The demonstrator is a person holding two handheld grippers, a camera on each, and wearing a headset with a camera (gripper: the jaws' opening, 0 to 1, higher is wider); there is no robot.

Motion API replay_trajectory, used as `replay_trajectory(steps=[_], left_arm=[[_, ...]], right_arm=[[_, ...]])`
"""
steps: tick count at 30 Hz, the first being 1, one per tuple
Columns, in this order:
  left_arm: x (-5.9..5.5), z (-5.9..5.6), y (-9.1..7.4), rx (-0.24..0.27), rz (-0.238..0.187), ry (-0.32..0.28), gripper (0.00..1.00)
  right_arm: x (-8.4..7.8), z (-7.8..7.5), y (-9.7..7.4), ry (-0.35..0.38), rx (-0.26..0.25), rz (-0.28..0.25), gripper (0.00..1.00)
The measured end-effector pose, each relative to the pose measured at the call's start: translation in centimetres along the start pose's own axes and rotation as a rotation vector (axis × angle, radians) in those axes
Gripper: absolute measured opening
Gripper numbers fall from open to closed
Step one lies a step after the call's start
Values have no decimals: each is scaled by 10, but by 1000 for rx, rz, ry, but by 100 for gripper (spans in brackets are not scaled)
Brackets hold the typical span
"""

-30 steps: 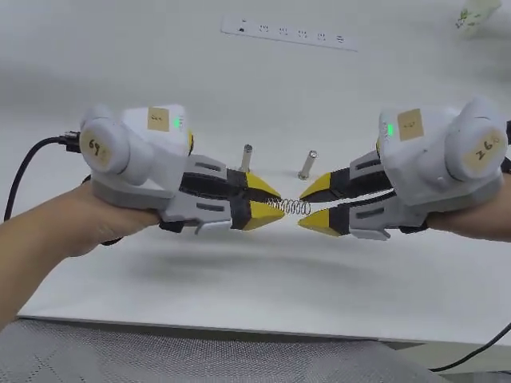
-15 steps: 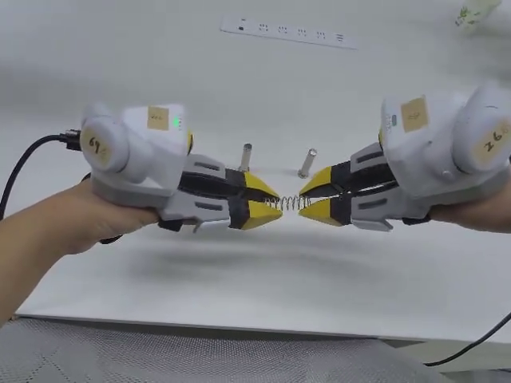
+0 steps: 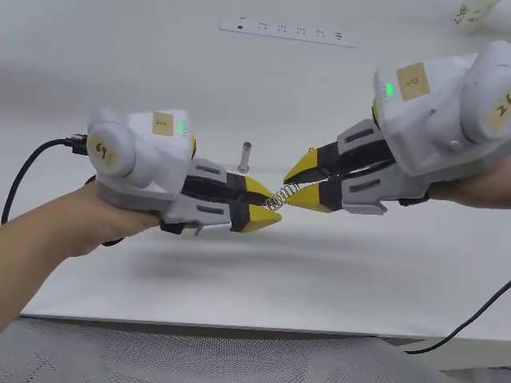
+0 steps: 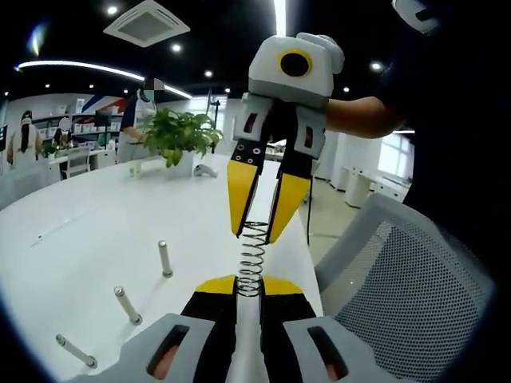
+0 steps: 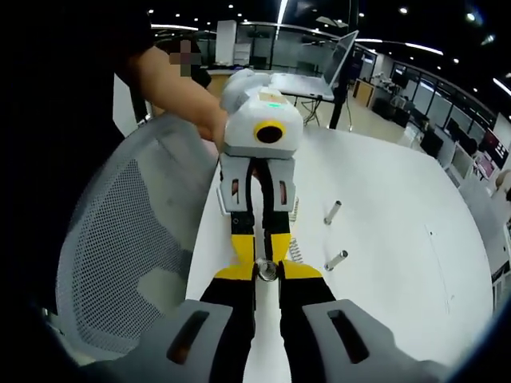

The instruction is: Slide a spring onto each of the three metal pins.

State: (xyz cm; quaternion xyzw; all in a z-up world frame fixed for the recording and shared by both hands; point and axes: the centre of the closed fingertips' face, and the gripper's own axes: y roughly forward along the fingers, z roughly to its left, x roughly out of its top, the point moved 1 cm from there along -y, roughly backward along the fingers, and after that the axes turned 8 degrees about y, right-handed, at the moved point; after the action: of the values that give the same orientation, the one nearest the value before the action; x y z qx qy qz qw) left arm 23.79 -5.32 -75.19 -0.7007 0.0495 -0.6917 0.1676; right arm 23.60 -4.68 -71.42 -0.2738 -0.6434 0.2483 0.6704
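Note:
A small steel spring (image 3: pixel 280 196) hangs in the air between the two grippers, tilted up to the right. My left gripper (image 3: pixel 269 211) is shut on its lower end; in the left gripper view the spring (image 4: pixel 251 259) rises from those jaws (image 4: pixel 249 284). My right gripper (image 3: pixel 294 187) comes down from the upper right, and its yellow jaws press the spring's other end, which looks like a ring (image 5: pixel 267 271) in the right gripper view. One metal pin (image 3: pixel 245 155) stands on the table behind the grippers. Three upright pins (image 4: pixel 164 258) (image 4: pixel 126 304) (image 4: pixel 75 350) appear in the left gripper view.
A white power strip (image 3: pixel 287 33) lies at the far edge of the white table (image 3: pixel 263 271). A black cable (image 3: pixel 32 167) trails from the left gripper. A grey mesh chair (image 4: pixel 407 287) stands by the table's near edge. People and a potted plant (image 4: pixel 180 136) are far behind.
My right gripper has risen and moved left, closing in on the spring's end. The spring now tilts upward, and the second pin is hidden behind the right gripper.

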Motion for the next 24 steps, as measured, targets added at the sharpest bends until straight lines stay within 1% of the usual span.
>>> replay_trajectory(steps=[1, 4, 7, 10, 16, 24], left_arm=[[1, 0, 0, -2, -4, -1, 2], [1, 0, 2, 1, 0, 8, 2], [0, -2, 2, 1, 5, 12, 2], [1, -2, 0, 5, -2, 7, 2], [5, 1, -2, 23, -17, 5, 2], [5, 2, -8, 30, -14, 10, 2]], right_arm=[[1, -1, 1, -1, 0, -8, 7], [3, -1, 5, -7, 1, -4, 7], [5, 2, 7, -12, 3, -6, 7], [8, 3, 7, -21, -2, -14, 8], [15, -1, 8, -52, -28, -46, 8], [19, 1, 8, -44, -43, -92, 8]])
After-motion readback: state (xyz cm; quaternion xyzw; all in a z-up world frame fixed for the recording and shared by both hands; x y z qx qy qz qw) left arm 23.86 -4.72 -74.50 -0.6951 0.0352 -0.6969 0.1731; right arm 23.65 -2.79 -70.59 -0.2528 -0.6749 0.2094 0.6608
